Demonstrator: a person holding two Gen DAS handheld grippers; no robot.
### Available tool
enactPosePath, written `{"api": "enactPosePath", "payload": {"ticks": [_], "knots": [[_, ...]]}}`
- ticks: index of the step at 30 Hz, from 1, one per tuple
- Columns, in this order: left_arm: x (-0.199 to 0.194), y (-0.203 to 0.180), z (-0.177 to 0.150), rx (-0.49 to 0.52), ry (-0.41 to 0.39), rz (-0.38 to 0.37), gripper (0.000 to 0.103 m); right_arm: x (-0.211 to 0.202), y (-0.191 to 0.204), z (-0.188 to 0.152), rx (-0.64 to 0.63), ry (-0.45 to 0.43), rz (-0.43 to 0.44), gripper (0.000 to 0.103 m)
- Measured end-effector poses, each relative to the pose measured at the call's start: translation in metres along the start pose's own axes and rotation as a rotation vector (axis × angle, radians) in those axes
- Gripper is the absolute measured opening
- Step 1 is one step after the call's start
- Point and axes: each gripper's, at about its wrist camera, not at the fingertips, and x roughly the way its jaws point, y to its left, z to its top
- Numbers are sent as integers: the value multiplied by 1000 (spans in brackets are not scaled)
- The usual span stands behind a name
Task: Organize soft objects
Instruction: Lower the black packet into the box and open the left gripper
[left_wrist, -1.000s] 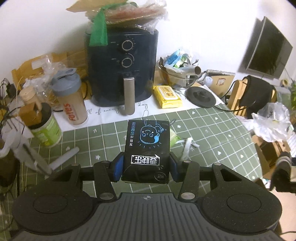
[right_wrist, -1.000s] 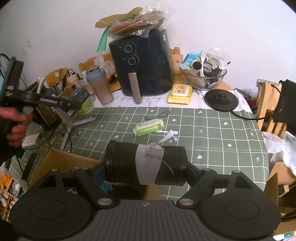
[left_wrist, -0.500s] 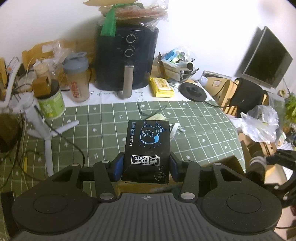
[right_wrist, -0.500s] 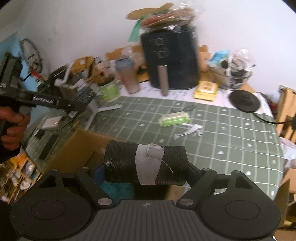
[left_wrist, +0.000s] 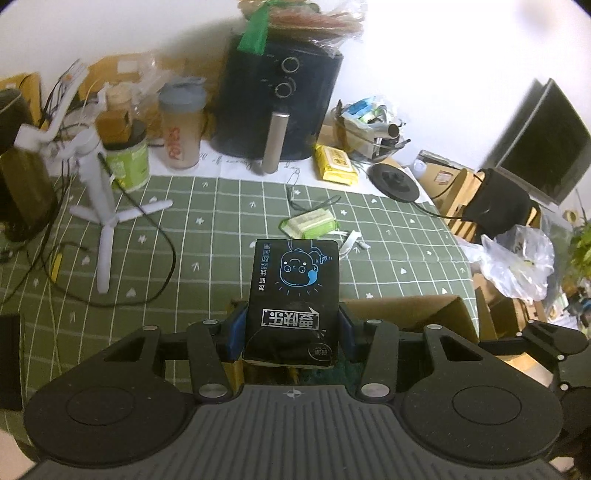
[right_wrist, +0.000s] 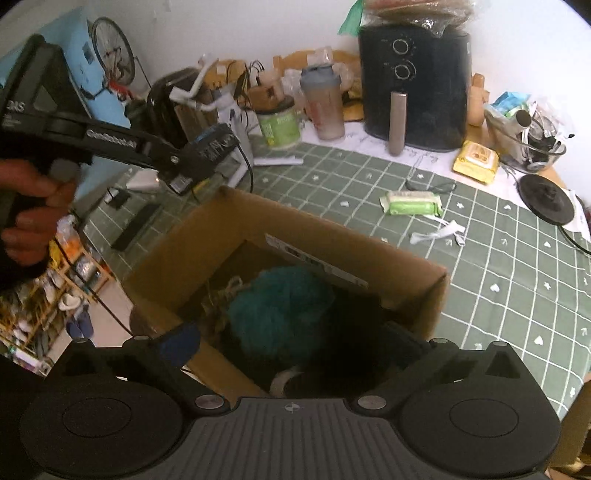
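My left gripper (left_wrist: 291, 328) is shut on a black tissue pack (left_wrist: 293, 295) with a blue cartoon face, held above the near edge of the table. It also shows at the left of the right wrist view (right_wrist: 207, 155). My right gripper (right_wrist: 295, 343) is open and empty over an open cardboard box (right_wrist: 258, 221). In the box lie a teal fluffy ball (right_wrist: 280, 310) and a dark roll (right_wrist: 354, 354), partly in shadow. The box rim also shows in the left wrist view (left_wrist: 406, 306). A green wipes pack (right_wrist: 412, 203) lies on the green checked tablecloth (right_wrist: 498, 258).
A black air fryer (right_wrist: 413, 85), a shaker bottle (right_wrist: 323, 103), a green tub (right_wrist: 279, 123), a yellow wipes pack (right_wrist: 476, 160), a glass bowl (right_wrist: 532, 147) and a black round lid (right_wrist: 546, 199) stand along the back. A white tripod (left_wrist: 107, 206) and cables lie at left.
My right gripper has opened and let go of the dark roll, which now lies in the box. Both grippers have pulled back from the table towards the box. The left still holds the tissue pack.
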Motion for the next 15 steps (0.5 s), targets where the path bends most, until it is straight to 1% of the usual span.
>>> {"api": "enactPosePath", "payload": {"ticks": [4,9,11,12,13,14,15], "knots": [[-4,-2,-7,-20,2,0,47,-5,-5,-3,13,-10,1,103],[-7,-5,-11,-30,-8,-22,48,-11,-8,-2,20,-34,-10,103],[0,-4,-15,-32,11,-9,50,-12,-8,-3,22,-34,-15,103],[6,-3,-17,-41,37,-3,57,-11,-8,-4,22,-34,-17,103],[11,-2,-20,-52,71,1,61,-11,-8,-5,22,-33,-16,103],[13,-1,-23,-60,84,4,68,-11,-8,-6,22,-32,-16,103],[13,-2,-26,-64,86,5,73,-11,-8,-7,22,-32,-18,103]]}}
